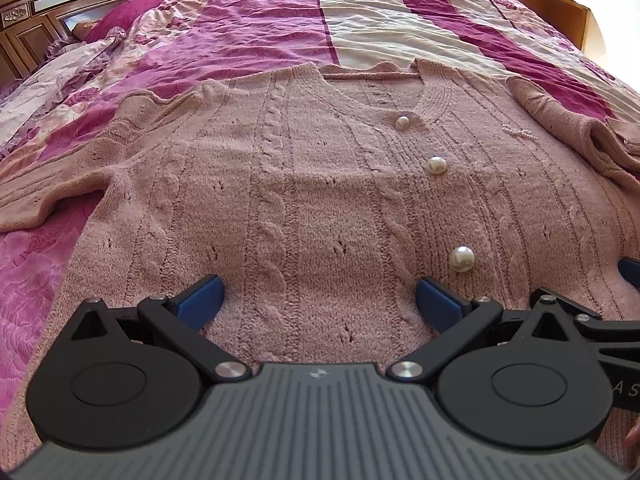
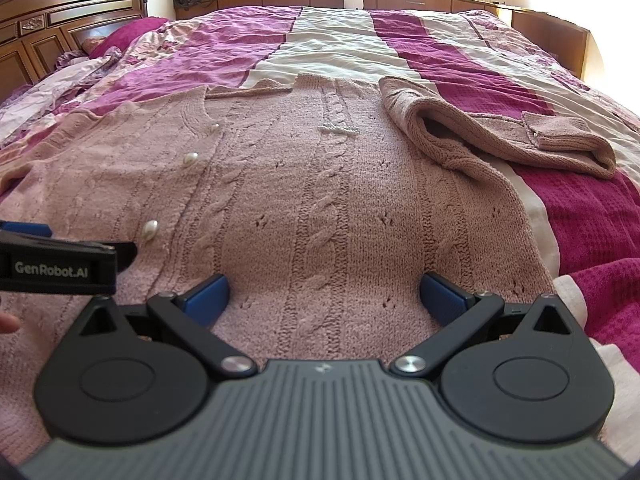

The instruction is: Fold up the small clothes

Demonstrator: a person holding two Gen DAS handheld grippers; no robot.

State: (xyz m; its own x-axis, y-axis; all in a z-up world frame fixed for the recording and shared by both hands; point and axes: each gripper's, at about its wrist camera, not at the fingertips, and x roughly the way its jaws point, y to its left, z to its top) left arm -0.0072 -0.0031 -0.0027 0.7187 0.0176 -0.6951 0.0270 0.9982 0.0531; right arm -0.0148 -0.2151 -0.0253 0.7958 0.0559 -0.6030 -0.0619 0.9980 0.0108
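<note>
While the cardigan lies flat, each view reads as follows.

Left wrist risk: the left gripper [image 1: 320,296] could snag a pearl button [image 1: 461,258] just beside its right finger, dragging the knit askew.
Left wrist pose: low over the hem, pointing toward the neckline, jaws spread wide, holding nothing.
Left wrist garment: pink cardigan [image 1: 312,200] spread face-up on the bedspread [image 1: 256,20], left sleeve [image 1: 60,184] out sideways.
Right wrist risk: the bunched right sleeve [image 2: 500,136] may fold in lumpy.
Right wrist pose: right gripper [image 2: 324,292] low, wide apart, empty, close beside the other tool.
</note>
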